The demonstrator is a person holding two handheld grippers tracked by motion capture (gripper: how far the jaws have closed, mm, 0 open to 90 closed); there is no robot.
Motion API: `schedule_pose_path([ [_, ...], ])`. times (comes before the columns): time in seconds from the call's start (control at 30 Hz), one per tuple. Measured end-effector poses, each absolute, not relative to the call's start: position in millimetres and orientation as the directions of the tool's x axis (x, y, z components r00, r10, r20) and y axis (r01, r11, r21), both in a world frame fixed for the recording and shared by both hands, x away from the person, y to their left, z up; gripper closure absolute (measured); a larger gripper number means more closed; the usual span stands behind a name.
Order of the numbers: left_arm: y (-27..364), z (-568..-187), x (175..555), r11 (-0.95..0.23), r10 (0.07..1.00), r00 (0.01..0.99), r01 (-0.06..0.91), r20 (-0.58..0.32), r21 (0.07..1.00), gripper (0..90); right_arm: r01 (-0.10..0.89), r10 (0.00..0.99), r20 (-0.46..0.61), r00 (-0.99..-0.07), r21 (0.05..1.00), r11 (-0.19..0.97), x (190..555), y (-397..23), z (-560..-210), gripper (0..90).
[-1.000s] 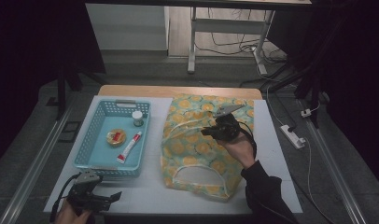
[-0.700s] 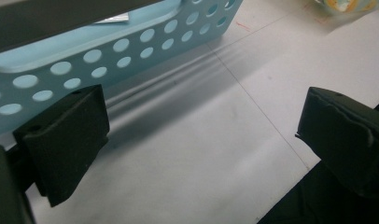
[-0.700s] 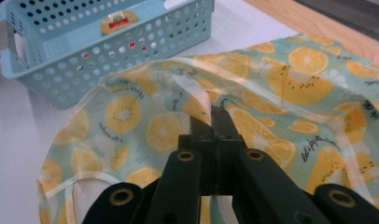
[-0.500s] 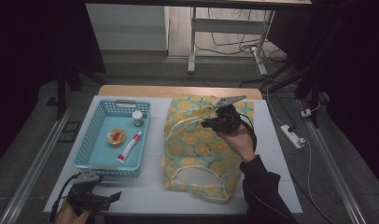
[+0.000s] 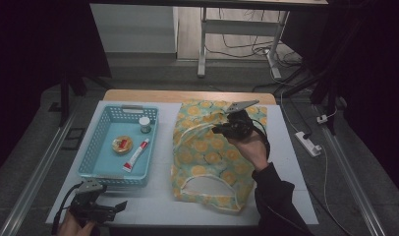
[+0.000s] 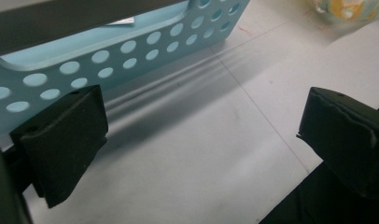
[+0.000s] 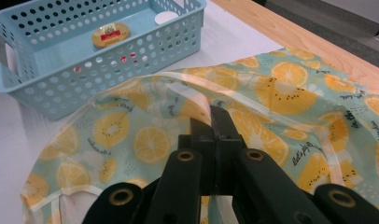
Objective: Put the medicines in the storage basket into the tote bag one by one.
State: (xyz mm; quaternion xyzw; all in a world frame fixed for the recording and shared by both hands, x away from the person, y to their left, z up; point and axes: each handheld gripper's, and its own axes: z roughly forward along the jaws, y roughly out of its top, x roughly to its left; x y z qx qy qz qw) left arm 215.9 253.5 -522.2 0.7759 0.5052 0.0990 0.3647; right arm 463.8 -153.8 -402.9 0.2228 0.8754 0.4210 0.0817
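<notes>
**Bag mouth being lifted, packing not yet begun**

Pinching a fold of the fruit-print fabric bag (image 5: pixel 207 157) with the right gripper (image 5: pixel 218 130), jaws closed tight on the cloth beside its pale trimmed edge (image 7: pixel 197 100). Holding that fold raised a little above the white table (image 5: pixel 158 196), just to the right of the blue perforated basket (image 5: pixel 89 162), with the rest of the bag lying flat and spreading out from there. Judging by this, only beginning to open the bag: no mouth gaping wide enough yet for anything to go in.

Resting the left gripper (image 5: pixel 121 206) low over the table at the basket's near side, jaws standing wide apart and gripping nothing, the basket's holed wall (image 6: pixel 131 51) just ahead of them.

Leaving everything inside the basket untouched: the round tin (image 5: pixel 122 144) near its middle, the red-and-white tube (image 5: pixel 136 155) beside the tin, the small white-capped jar (image 5: pixel 145 124) at its far corner. Probably lying ahead, then: spreading the bag open and moving those three items out of the basket and into it.
</notes>
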Motion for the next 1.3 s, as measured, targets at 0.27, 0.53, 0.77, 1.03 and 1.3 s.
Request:
schedule_pose_path([
  [0.27, 253.2, -522.6, 217.3, -0.228, 0.848, 0.479, 0.718, -0.228, 0.658, 1.3, 0.322, 0.457, 0.043, -0.888, 0.768, 0.553, 465.6, -154.7, -408.3, 90.0],
  [0.53, 260.7, -522.8, 217.9, -0.186, 0.827, 0.481, 0.722, -0.290, 0.667, 0.4, 0.321, 0.456, 0.043, -0.889, 0.768, 0.554, 467.6, -157.0, -409.0, 90.0],
  [0.77, 263.8, -521.3, 215.2, -0.154, 0.821, 0.472, 0.725, -0.322, 0.671, 0.0, 0.318, 0.447, 0.046, -0.893, 0.768, 0.557, 468.1, -157.2, -410.0, 90.0],
  [1.03, 265.9, -515.9, 215.4, -0.150, 0.800, 0.489, 0.723, -0.347, 0.675, 0.7, 0.323, 0.442, 0.063, -0.895, 0.775, 0.543, 469.4, -159.8, -408.7, 90.0],
  [1.3, 266.8, -506.2, 214.4, -0.152, 0.796, 0.504, 0.702, -0.335, 0.696, 0.0, 0.327, 0.442, 0.070, -0.894, 0.777, 0.538, 470.4, -161.2, -408.8, 90.0],
])
